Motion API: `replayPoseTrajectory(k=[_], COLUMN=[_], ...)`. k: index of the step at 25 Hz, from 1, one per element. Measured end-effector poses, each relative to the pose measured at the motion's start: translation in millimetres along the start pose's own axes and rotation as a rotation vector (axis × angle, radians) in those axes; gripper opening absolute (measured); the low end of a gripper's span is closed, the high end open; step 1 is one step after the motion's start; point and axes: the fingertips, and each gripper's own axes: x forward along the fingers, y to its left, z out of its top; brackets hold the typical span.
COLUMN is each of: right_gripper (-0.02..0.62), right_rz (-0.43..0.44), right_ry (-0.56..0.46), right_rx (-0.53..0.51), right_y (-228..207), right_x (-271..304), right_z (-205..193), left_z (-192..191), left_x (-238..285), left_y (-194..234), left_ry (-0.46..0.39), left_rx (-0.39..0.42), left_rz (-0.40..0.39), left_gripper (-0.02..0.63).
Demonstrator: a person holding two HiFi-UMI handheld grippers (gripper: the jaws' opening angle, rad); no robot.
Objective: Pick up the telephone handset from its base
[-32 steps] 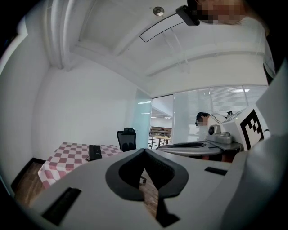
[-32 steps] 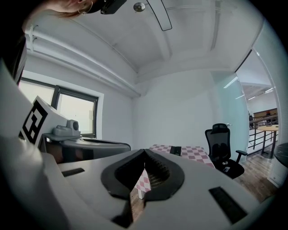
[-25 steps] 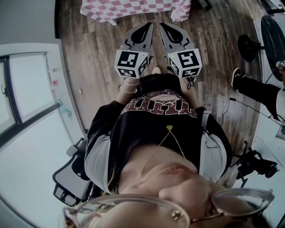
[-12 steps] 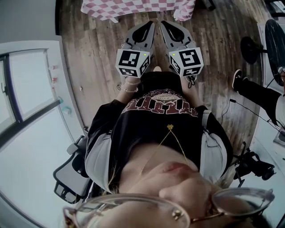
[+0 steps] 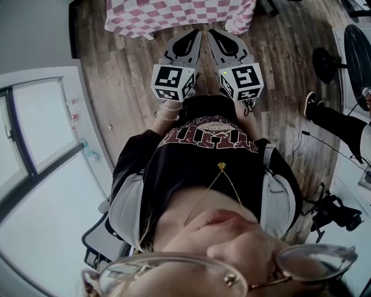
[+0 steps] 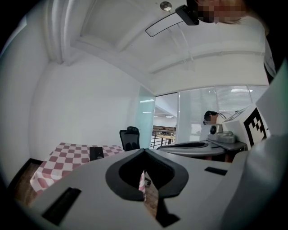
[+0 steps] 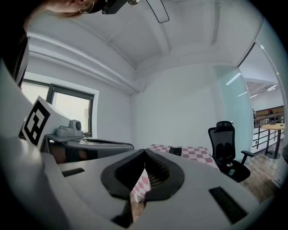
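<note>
A table with a pink-and-white checked cloth [image 5: 174,14] stands ahead at the top of the head view. It shows in the left gripper view [image 6: 67,157] and in the right gripper view [image 7: 189,152] too. A small dark object [image 6: 96,153] lies on the cloth [image 7: 175,151]; it is too small to tell whether it is the telephone. My left gripper [image 5: 196,33] and right gripper [image 5: 212,33] are held side by side in front of the person's body, pointing at the table. Both are shut with nothing between the jaws [image 6: 144,152] [image 7: 144,152].
Wooden floor lies between me and the table. A black office chair [image 6: 129,137] [image 7: 227,150] stands beyond the table. At the right of the head view are another person's leg and shoe [image 5: 324,113], a round black stand base [image 5: 324,61] and cabled gear [image 5: 339,214]. A white window wall [image 5: 40,133] runs along the left.
The checked table shows more at the top of the head view and the window wall has slid back: the person has moved toward the table. Both grippers stay shut, side by side.
</note>
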Motion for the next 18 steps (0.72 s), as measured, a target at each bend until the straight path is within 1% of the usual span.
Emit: replayPoseTrajectory(k=[9, 18], right_gripper=[0.02, 0.02], right_rz=[-0.01, -0.048], right_ry=[0.001, 0.002], right_rx=[-0.011, -0.003], right_y=[-6.6, -10.5], right_x=[53.0, 94.8], right_z=[9.8, 12.5], left_z=[8.2, 9.4], left_x=[24.3, 39.0], left_y=[46.0, 86.3], left_ry=[-0.002, 0.006], left_rx=[-0.002, -0.009], left_rz=[-0.026, -0.059], left_gripper=[0.009, 0.009])
